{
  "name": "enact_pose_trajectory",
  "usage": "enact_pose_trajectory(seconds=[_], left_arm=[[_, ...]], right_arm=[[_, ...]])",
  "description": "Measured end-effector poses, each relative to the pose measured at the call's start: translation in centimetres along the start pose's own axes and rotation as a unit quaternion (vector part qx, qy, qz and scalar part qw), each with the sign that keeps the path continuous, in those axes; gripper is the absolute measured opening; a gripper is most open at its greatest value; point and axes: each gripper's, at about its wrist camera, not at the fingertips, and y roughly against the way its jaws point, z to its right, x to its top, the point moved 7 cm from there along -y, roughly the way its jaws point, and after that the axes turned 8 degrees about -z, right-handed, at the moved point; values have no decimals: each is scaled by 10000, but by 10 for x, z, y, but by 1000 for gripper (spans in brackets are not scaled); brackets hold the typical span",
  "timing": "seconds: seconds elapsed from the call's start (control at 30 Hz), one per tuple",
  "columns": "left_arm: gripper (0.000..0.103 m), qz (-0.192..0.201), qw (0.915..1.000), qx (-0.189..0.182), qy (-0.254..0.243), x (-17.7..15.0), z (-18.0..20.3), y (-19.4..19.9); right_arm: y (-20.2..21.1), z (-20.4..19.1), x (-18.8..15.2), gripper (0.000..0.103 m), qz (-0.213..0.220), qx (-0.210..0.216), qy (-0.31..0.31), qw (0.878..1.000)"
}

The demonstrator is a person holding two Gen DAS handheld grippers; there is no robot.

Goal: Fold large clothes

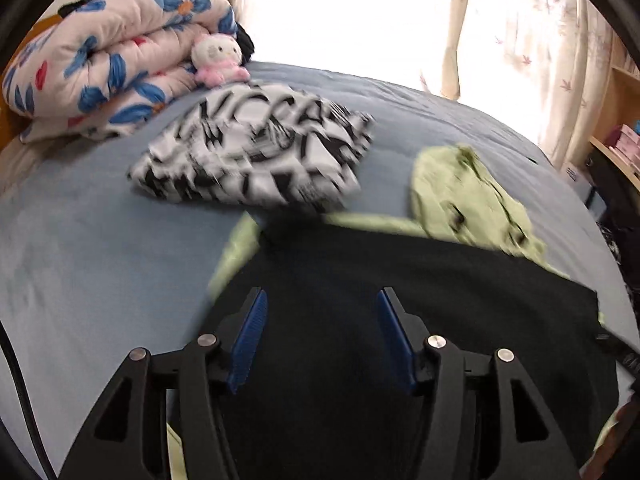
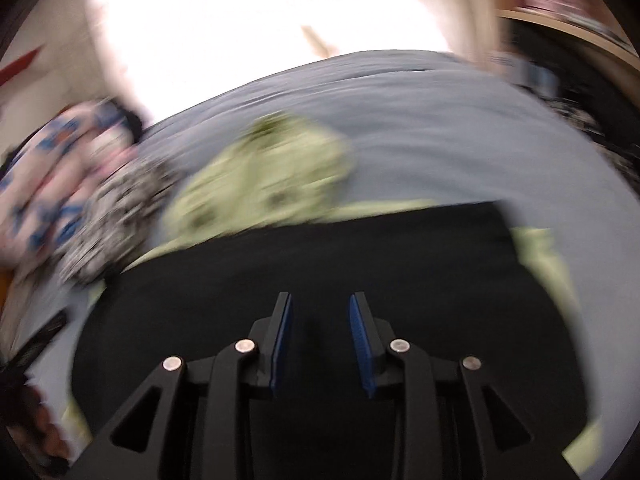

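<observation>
1. While both views are smeared by motion, the bed [image 1: 100, 240] plainly carries a black garment [image 1: 400, 300] spread flat on top of a pale green garment [image 1: 472, 196], whose bunched upper part sticks out beyond the black cloth's far edge
2. Further back on the bed lies a black-and-white patterned garment [image 1: 256, 152] in a compact, roughly square bundle; it looks already folded and set aside, so one piece seems done
3. Behind it sit a rolled flowered quilt [image 1: 108, 60] and a small plush toy [image 1: 218, 60], neither of them part of the job
4. Left tongs [image 1: 322, 296] stand fairly wide over the black garment with no cloth between the blue pads [image 1: 250, 340]
5. Right tongs [image 2: 320, 300] stand narrower but still parted, also above the black cloth and gripping nothing
6. Judging by this, the black garment is smoothed out or partly folded; the blur hides its creases, so I cannot tell which
7. Left to do, as I read it: finish the black piece, then fold the green one under it
</observation>
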Motion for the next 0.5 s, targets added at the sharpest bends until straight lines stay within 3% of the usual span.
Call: enact_pose_trajectory(seconds=[0.07,0.2,0.3,0.37,0.43,0.47,0.5], left_arm=[[55,-283,9995,-110,-75,-23,14,-8],[55,-684,9976,-16,-140,-52,18,-32],[56,-619,9975,41,-345,-54,16,-30],[56,-596,9972,152,-427,-53,13,-27],[56,-548,9973,164,-459,-53,8,-23],[56,-510,9974,216,-454,-54,3,-21],[56,-466,9977,259,-429,-55,-3,-18]], right_arm=[[-14,-41,-20,30,-173,106,501,9985],[-38,-54,-37,30,-382,-161,1011,9940],[-44,-16,-39,28,-372,-688,973,9922],[-40,34,-33,28,-331,-1150,615,9909],[-32,77,-32,26,-381,-1015,117,9940],[-23,101,-33,11,-345,-1128,-60,9930],[-14,123,-35,5,-306,-1622,-97,9862]])
